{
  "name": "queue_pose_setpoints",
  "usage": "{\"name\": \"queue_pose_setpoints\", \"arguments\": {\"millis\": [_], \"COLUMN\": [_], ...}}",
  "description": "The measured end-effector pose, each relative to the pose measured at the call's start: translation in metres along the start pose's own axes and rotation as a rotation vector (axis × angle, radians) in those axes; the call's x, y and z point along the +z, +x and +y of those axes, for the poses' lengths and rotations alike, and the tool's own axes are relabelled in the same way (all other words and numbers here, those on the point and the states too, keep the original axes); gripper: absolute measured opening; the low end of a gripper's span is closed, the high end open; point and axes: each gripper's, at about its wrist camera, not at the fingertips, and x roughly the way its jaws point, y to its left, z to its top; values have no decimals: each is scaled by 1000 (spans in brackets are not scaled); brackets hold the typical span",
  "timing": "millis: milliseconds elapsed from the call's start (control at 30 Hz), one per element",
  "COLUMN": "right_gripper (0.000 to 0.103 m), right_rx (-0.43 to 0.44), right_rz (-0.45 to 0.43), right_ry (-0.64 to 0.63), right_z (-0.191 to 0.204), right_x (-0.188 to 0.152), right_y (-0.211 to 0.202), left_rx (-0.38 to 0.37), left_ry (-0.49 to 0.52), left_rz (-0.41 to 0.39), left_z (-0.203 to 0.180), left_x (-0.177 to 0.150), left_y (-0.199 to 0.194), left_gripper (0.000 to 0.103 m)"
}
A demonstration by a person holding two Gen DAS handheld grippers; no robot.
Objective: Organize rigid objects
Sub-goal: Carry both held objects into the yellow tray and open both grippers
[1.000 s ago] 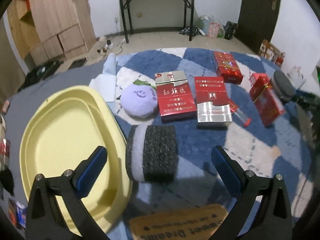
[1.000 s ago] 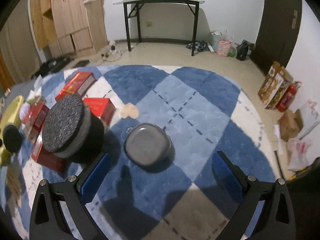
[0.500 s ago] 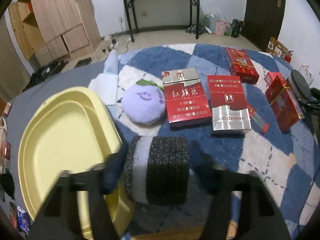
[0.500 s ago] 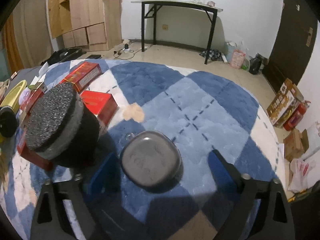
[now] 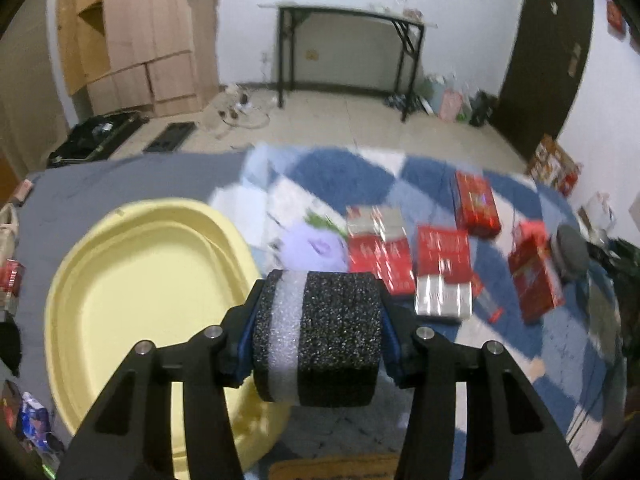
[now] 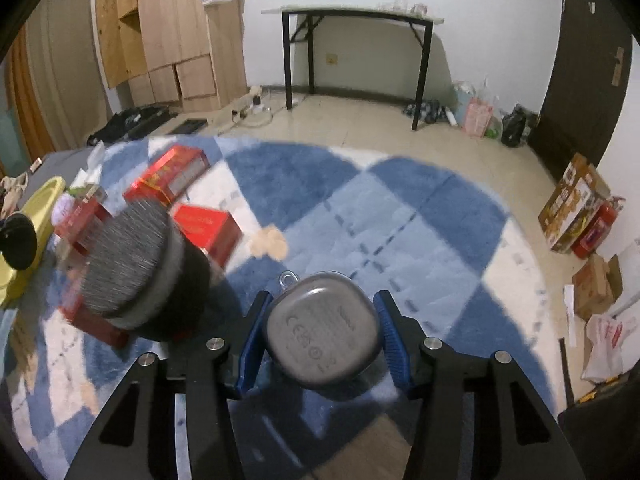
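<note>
My left gripper (image 5: 318,340) is shut on a black and white foam roll (image 5: 320,336), held lifted just right of a yellow oval tray (image 5: 132,300). My right gripper (image 6: 322,332) is shut on a grey rounded case (image 6: 324,328) above the blue and white rug (image 6: 400,216). A second foam roll (image 6: 140,272) stands just left of it. Several red cigarette cartons (image 5: 442,268) lie on the rug beyond the left gripper, next to a purple plush toy (image 5: 312,250).
Red cartons (image 6: 172,176) lie on the rug at the left in the right wrist view. A black-legged table (image 6: 356,40) and a wooden cabinet (image 6: 168,32) stand at the far wall. Boxes and bags (image 6: 576,208) sit along the right wall.
Both grippers went from open to shut: the left closed on the foam roll and lifted it, the right closed on the grey case. Both views rose and tilted up.
</note>
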Motion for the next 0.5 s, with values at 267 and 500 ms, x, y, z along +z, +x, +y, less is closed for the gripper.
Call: {"name": "queue_pose_setpoints", "arguments": {"millis": [267, 500], "right_gripper": [51, 51], "right_rx": [173, 453], "right_rz": [-189, -213], "right_ry": [-129, -309], "right_z": [102, 269], "right_x": [62, 119], "right_y": [-94, -106], "left_rx": [102, 180], "left_ry": [-95, -182], "left_rz": [-121, -91], "left_z": [64, 133], "left_x": [29, 22], "left_y": [-63, -70], "left_gripper": [52, 52]}}
